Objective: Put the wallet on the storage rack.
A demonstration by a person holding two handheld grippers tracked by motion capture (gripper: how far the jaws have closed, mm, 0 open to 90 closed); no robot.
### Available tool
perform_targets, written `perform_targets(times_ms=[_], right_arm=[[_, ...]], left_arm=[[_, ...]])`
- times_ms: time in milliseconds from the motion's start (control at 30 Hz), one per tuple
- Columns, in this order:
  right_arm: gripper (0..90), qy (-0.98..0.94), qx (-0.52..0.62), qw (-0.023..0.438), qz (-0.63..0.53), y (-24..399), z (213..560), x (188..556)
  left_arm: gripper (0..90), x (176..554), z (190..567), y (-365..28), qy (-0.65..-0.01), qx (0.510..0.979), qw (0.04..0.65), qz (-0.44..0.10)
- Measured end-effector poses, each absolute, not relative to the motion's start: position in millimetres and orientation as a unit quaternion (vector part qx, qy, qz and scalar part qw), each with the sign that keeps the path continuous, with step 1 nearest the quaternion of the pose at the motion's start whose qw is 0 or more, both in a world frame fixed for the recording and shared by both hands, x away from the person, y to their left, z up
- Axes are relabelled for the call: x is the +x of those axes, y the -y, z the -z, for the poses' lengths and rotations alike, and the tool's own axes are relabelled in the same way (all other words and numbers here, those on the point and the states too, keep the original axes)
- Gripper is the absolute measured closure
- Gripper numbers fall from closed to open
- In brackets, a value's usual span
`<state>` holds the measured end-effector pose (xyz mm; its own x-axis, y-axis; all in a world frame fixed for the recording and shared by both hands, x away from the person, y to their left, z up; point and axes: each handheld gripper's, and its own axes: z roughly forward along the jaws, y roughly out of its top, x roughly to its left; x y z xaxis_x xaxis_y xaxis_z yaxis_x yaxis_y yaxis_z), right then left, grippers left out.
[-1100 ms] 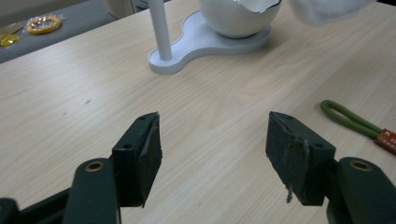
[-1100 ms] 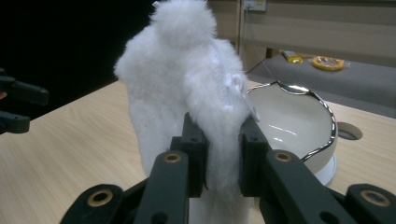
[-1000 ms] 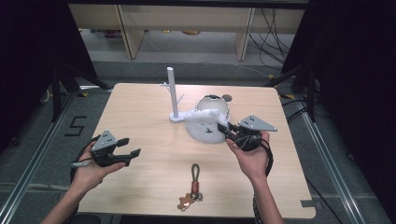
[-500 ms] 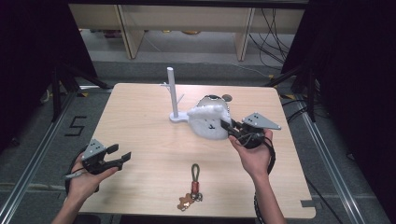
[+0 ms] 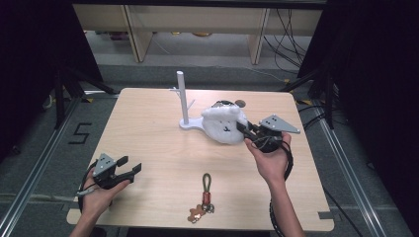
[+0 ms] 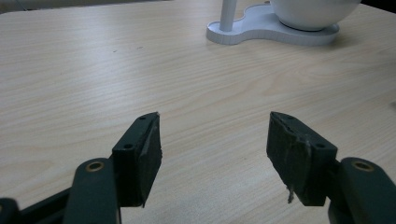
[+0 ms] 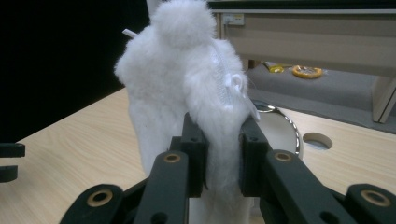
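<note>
The left gripper (image 5: pixel 127 171) is sinking toward the tabletop (image 5: pixel 148 138), fingers wide and empty; the right gripper's (image 5: pixel 245 130) fingers are pinching the white fluffy plush pouch (image 5: pixel 223 124), standing directly ahead, beside the white stand (image 5: pixel 184 103).

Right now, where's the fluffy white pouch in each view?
High view: fluffy white pouch right of centre, beside the white stand, at the right gripper.
Left gripper view: cannot tell it; the stand's base sits top centre.
Right gripper view: pouch fills the centre, pinched between the jaws.
Shared landmark: the white stand.
</note>
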<state>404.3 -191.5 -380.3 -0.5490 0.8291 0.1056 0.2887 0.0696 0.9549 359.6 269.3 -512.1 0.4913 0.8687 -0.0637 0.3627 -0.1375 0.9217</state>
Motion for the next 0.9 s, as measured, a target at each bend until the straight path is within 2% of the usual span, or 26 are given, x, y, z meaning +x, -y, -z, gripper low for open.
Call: perform_targets(times_ms=[900], right_arm=[[77.4,-0.668,0.441,0.268,-0.537,202,378,440]], left_arm=[[34.6,357,519,-268,-0.444,0.703,0.489,-0.263]])
